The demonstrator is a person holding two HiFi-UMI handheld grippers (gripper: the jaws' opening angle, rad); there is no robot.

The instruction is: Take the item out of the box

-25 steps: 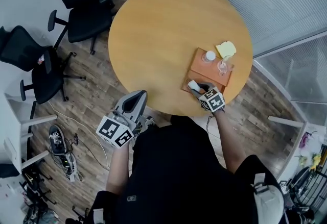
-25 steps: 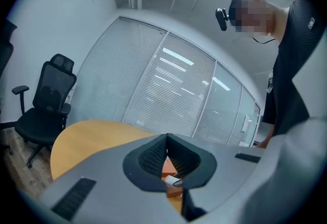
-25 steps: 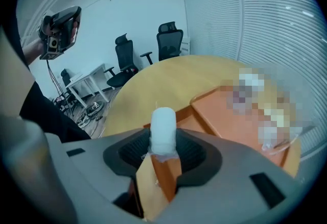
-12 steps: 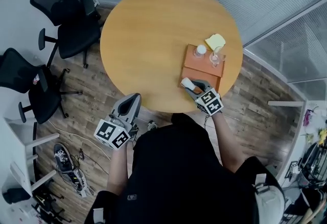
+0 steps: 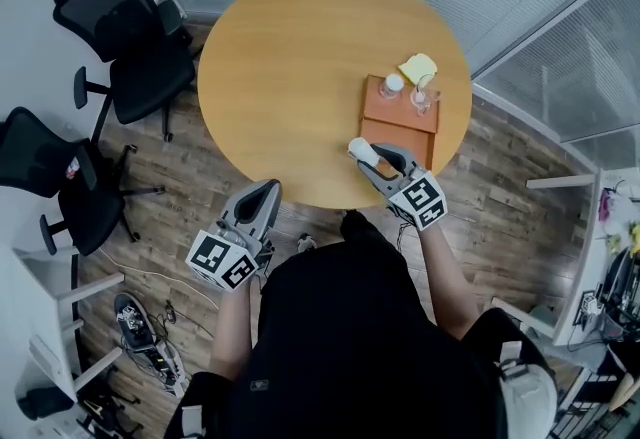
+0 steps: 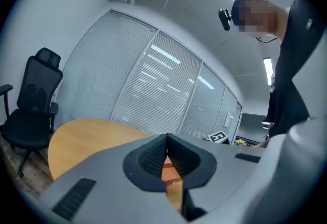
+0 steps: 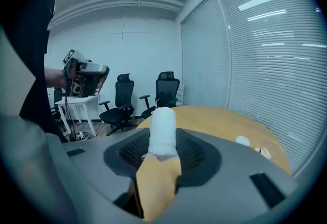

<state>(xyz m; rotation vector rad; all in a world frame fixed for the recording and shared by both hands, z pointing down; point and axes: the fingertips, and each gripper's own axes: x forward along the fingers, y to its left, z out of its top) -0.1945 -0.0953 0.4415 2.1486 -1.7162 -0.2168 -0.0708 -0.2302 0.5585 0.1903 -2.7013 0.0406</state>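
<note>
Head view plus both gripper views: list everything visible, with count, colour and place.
table: one, light wood, round, centre
box: one, orange, on the table's near right part
bottle: one, clear with white cap, box's far end
glass: one, clear, beside the bottle
yellow thing: one, just beyond the box
roll: one, white, between the right jaws
chairs: two, black, left of the table
cables: dark, floor, lower left
left gripper: grey, shut, empty, near table edge
right gripper: grey, shut on roll
</note>
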